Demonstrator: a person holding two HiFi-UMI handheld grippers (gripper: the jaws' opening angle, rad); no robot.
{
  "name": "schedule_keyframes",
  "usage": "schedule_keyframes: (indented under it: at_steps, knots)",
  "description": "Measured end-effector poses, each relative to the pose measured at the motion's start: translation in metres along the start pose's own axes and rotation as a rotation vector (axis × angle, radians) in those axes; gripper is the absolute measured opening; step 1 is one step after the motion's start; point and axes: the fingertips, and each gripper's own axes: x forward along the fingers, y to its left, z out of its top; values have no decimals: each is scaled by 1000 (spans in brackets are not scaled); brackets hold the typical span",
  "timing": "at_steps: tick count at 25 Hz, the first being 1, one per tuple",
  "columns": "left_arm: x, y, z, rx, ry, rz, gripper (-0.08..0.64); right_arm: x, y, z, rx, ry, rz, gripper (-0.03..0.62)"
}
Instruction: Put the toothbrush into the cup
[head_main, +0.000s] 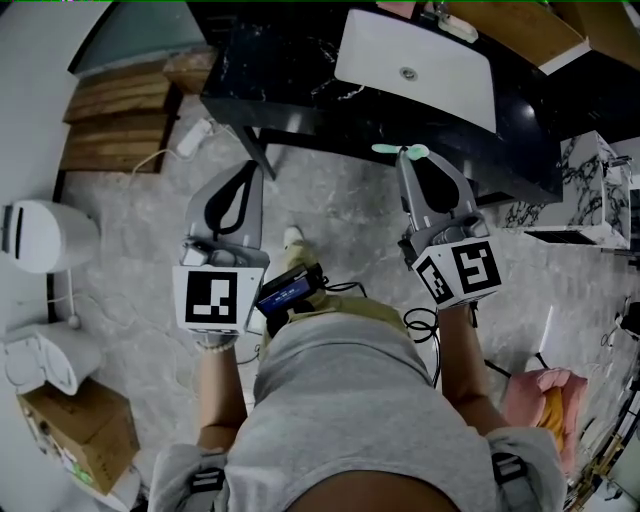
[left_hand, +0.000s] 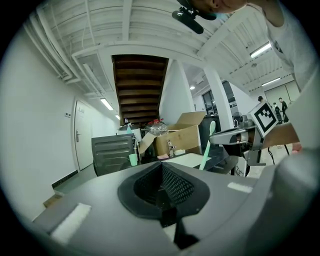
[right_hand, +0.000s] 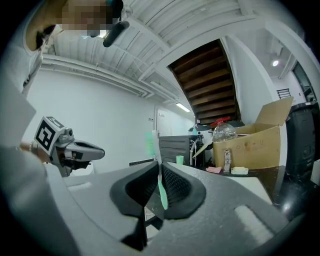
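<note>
A pale green toothbrush (head_main: 400, 151) lies crosswise in the tips of my right gripper (head_main: 405, 158), which is shut on it. In the right gripper view the toothbrush (right_hand: 162, 192) stands upright between the pads, its head up. My left gripper (head_main: 244, 168) is level beside it, shut with nothing in it; its pads (left_hand: 172, 182) meet. From the left gripper view I see the toothbrush (left_hand: 206, 147) and the right gripper (left_hand: 220, 136) at the right. A small green cup (left_hand: 133, 159) stands far ahead on the counter; the right gripper view shows the cup (right_hand: 180, 160) too.
Ahead, a white basin (head_main: 420, 65) sits in a black marble counter (head_main: 260, 70). A toilet (head_main: 45, 235) and a cardboard box (head_main: 75, 425) are at the left, wooden steps (head_main: 115, 115) behind. A pink item (head_main: 540, 395) lies at the right.
</note>
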Motion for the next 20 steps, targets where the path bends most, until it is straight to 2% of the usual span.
schedule_keyframes:
  at_steps: [20]
  knots:
    - [97, 119, -7, -6, -4, -33, 11, 148, -23, 12, 6, 18, -46, 23]
